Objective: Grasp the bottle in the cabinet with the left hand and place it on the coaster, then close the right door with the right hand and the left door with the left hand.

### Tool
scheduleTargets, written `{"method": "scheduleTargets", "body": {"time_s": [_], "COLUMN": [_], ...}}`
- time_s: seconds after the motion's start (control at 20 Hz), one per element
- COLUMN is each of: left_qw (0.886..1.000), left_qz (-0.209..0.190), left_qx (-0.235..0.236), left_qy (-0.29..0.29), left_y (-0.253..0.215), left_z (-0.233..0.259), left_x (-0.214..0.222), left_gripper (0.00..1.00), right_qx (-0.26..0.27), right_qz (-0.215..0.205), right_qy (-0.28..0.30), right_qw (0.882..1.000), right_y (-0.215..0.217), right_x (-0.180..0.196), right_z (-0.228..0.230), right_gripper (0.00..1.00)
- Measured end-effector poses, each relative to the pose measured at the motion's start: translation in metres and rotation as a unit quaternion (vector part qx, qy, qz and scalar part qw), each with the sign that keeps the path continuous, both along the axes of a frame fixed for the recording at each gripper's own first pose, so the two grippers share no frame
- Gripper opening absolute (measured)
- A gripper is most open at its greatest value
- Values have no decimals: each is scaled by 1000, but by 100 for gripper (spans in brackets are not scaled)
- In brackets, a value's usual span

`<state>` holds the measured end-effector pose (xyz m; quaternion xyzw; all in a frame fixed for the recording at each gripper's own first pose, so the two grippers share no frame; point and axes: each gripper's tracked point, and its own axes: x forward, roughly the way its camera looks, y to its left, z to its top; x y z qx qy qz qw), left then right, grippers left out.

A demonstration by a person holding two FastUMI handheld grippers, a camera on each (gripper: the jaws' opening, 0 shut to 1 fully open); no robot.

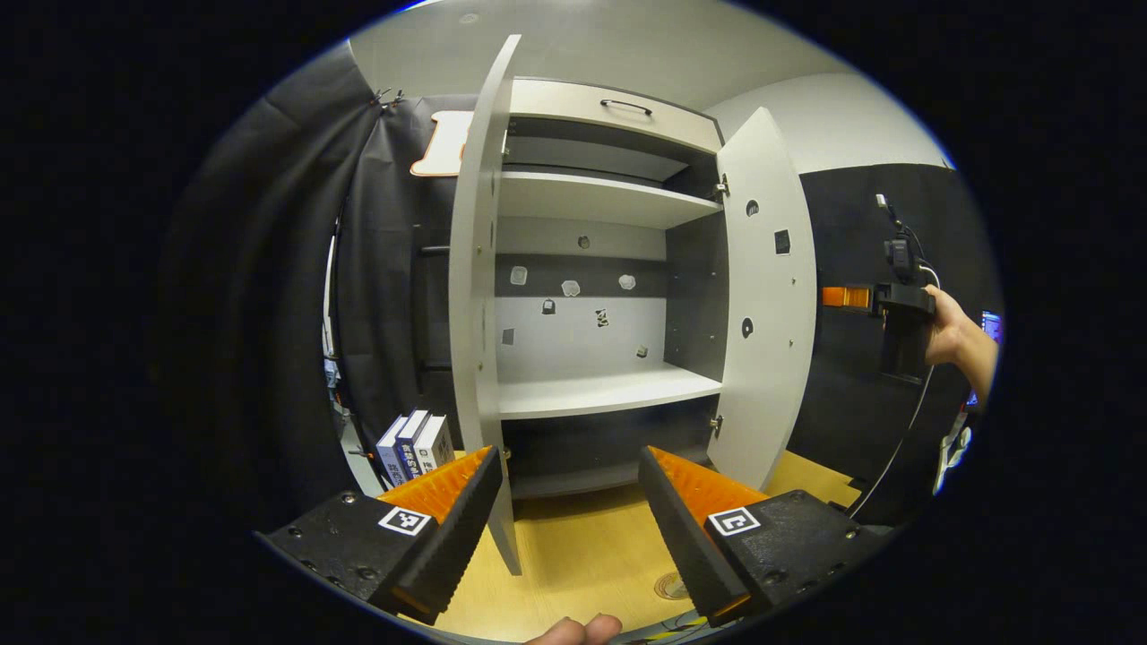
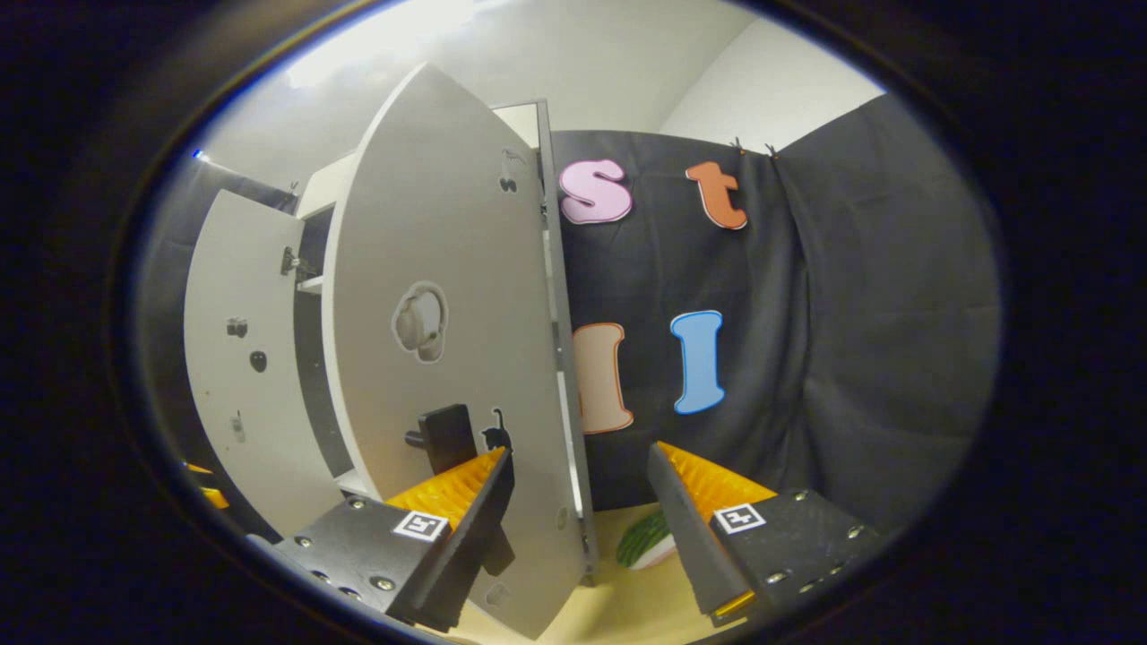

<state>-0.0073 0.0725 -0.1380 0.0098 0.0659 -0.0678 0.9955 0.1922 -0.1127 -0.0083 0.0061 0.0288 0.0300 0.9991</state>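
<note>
The white cabinet (image 1: 591, 202) stands open, and its shelves that I see are bare. My left gripper (image 1: 573, 520) is open low in front of it, above the wooden table (image 1: 573, 555). The left door (image 1: 479, 296) is edge-on, its lower corner beside my left finger. A small round disc, maybe the coaster (image 1: 670, 587), peeks out by my right finger. My right gripper (image 2: 578, 515) is open, with the free edge of the right door (image 2: 448, 358) standing between its fingers. The door's black handle (image 2: 445, 436) is just above the left finger. In the left gripper view, the right gripper (image 1: 829, 297) sits at the right door's (image 1: 766, 296) outer side.
Three books (image 1: 412, 443) stand upright left of the cabinet. A hand (image 1: 959, 336) holds the right gripper, with a cable hanging below it. A green striped slice-shaped object (image 2: 647, 540) lies on the table beyond the right door. The left door's (image 2: 237, 358) inner face shows farther off.
</note>
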Motion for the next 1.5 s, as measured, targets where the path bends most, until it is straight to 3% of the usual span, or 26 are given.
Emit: {"method": "scheduleTargets", "body": {"time_s": [0.05, 0.1, 0.2, 0.25, 0.3, 0.55, 0.6, 0.9, 0.95, 1.2, 1.25, 1.5], "left_qw": [1000, 1000, 1000, 1000, 1000, 999, 999, 997, 996, 990, 989, 983], "left_qz": [3, 5, 8, 10, 12, 27, 32, 81, 90, 136, 146, 180], "left_qx": [0, 0, 0, -2, -4, -6, -7, 2, 2, 12, 16, -4], "left_qy": [0, 0, 6, 5, 0, -19, -20, -17, -19, -24, -27, -28], "left_y": [2, 4, 7, 9, 11, 28, 31, 76, 86, 137, 148, 186], "left_z": [0, 0, -2, -1, 3, 16, 17, 20, 23, 35, 38, 51], "left_x": [0, -1, -3, -5, -6, -9, -11, -17, -17, -28, -29, -16], "left_gripper": [96, 96, 93, 96, 97, 97, 93, 96, 93, 96, 93, 96], "right_qx": [2, 2, 5, 6, 6, 13, 21, 60, 60, 71, 64, 5], "right_qz": [-14, -23, -23, -20, -17, -8, -9, -3, 3, 71, 78, 106], "right_qy": [3, 7, 4, 5, 4, 9, 14, 23, 25, 43, 42, 41], "right_qw": [1000, 1000, 1000, 1000, 1000, 1000, 1000, 998, 998, 994, 994, 994], "right_y": [-3, -9, -7, -5, -4, 9, 11, 33, 40, 83, 86, 104], "right_x": [2, 1, 3, 3, 5, 15, 16, 20, 20, 6, 4, -24], "right_z": [-2, -6, -6, -8, -7, -12, -16, -25, -27, -41, -41, -44], "right_gripper": [87, 92, 93, 87, 95, 94, 95, 95, 95, 97, 98, 100]}}
